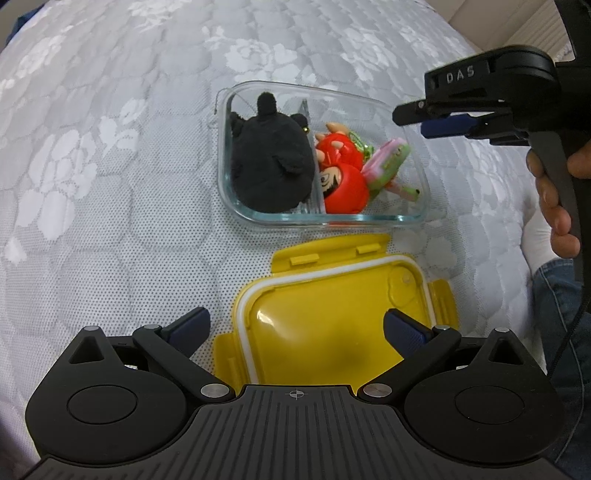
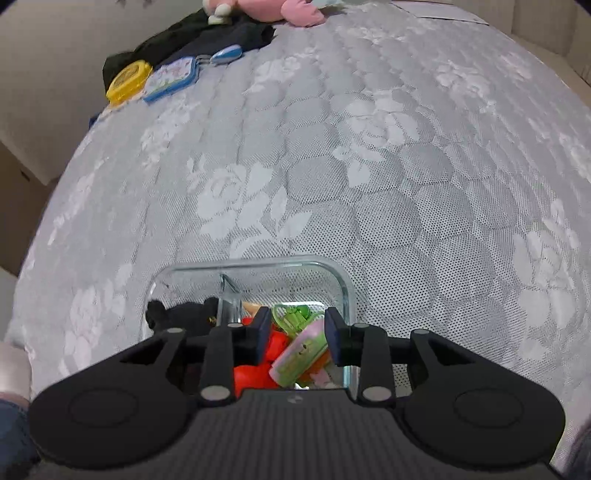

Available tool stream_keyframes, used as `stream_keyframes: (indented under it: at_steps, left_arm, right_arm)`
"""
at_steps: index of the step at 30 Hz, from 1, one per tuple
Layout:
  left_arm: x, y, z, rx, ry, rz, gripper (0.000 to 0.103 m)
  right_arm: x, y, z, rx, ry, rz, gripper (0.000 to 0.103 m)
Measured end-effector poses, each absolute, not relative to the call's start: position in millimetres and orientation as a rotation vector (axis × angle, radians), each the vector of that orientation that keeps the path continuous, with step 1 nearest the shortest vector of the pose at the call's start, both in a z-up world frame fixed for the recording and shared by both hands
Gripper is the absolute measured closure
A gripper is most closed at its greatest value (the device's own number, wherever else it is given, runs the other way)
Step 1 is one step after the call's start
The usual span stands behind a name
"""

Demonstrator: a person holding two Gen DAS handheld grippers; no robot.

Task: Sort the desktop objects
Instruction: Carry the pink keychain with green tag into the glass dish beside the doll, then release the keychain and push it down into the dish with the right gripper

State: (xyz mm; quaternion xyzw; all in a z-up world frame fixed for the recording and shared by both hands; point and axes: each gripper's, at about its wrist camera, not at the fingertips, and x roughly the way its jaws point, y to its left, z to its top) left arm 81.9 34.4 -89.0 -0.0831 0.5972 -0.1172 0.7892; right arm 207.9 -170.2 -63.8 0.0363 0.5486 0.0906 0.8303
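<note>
Looking down from the left tool, its jaws spread wide with nothing between them, you get the yellow lid lying inside-up on the bed, just in front of the glass container. That lid doesn't show in the right-hand view at all. The right one instead catches stuff at the far end of the mattress: a small yellow box, a blue-edged tin, dark clothing and a pink plush.

The container's long side runs left-right, split by a divider: black plush in the left compartment, red toys and a pink-and-green toy in the right, the latter lying tilted on a diagonal.

The right tool hangs over that right compartment, jaws partly apart, gripping nothing. Grey quilted floral bedcover, beige wall behind.
</note>
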Motion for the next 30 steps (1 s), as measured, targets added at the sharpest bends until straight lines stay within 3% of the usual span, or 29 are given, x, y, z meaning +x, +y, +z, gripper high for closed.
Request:
stream_keyframes:
  at_steps: [6,15,19,21,26,28,30]
  left_arm:
    - [81.0,33.2,-89.3,-0.171,1.287,-0.256,0.001]
    - [80.7,32.0,-88.9,-0.159,1.285,-0.261,0.001]
    - [80.3,31.9,-88.8,-0.159,1.285,-0.266,0.001]
    - [80.1,31.5,-89.2,-0.157,1.286,-0.268,0.001]
    - [80.2,31.4,-91.7,-0.153,1.295,-0.269,0.0]
    - [80.5,31.8,-92.3,-0.154,1.299,-0.269,0.0]
    - [80.9,31.9,-92.5,-0.159,1.301,-0.271,0.0]
  right_arm:
    - [208.8,-172.2,-87.3,0.149,1.287,0.193,0.068]
    - [205.5,-158.5,-101.0,0.031,1.25,0.21,0.066]
    - [195.1,-140.5,-83.7,-0.135,1.184,0.305,0.081]
    - [189.6,-131.4,-73.1,-0.219,1.124,0.334,0.082]
    - [187.3,-121.6,-74.5,-0.298,1.17,0.386,0.082]
    - [189.6,-126.5,-76.0,-0.271,1.189,0.364,0.072]
    - [192.5,-134.1,-70.5,-0.235,1.167,0.333,0.07]
